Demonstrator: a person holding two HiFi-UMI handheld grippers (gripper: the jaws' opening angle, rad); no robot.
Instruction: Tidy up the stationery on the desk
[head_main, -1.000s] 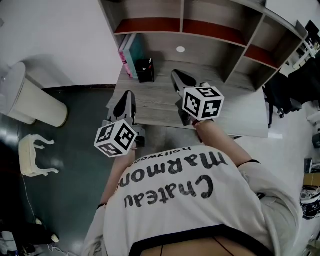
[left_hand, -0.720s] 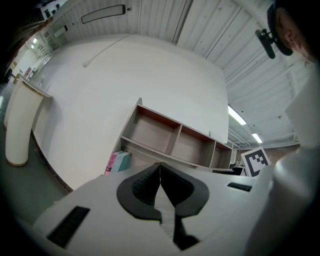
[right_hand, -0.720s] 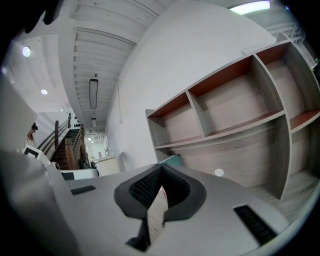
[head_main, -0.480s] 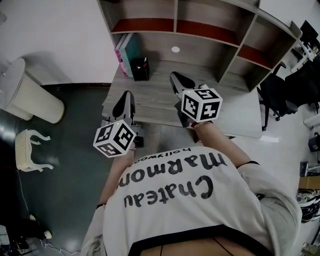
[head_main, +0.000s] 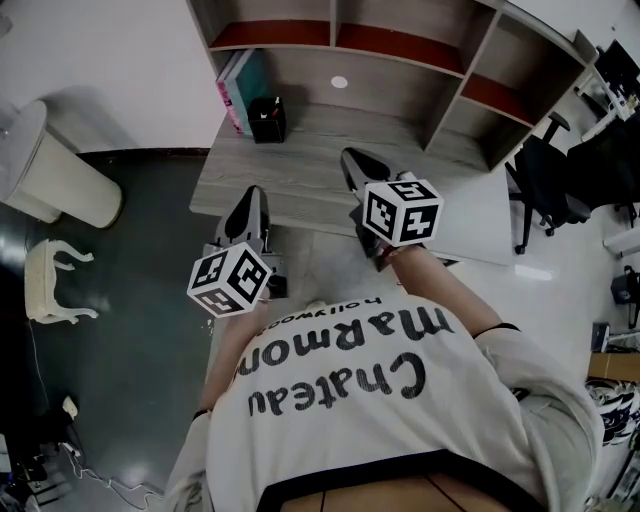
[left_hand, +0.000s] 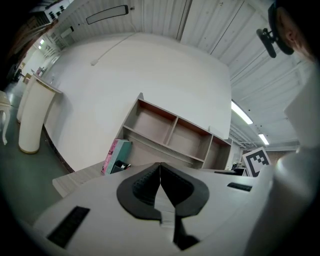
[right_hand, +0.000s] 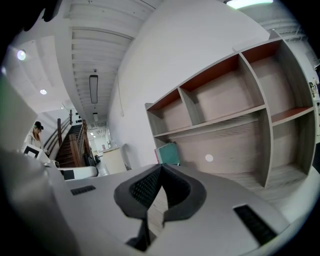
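Note:
A grey wood desk carries a shelf hutch at its back. Pink and teal books lean at the hutch's left end, with a black pen holder in front of them. My left gripper is shut and empty over the desk's front left edge. My right gripper is shut and empty above the desk's middle. In the left gripper view the left gripper points at the books. In the right gripper view the right gripper points at the teal book.
A white bin and a white stool stand on the dark floor to the left. A white tabletop joins the desk on the right, with a black office chair beyond it. A person stands by stairs far off.
The desk has slid away toward the top of the head view. Both grippers have drawn back toward its front edge and stay shut.

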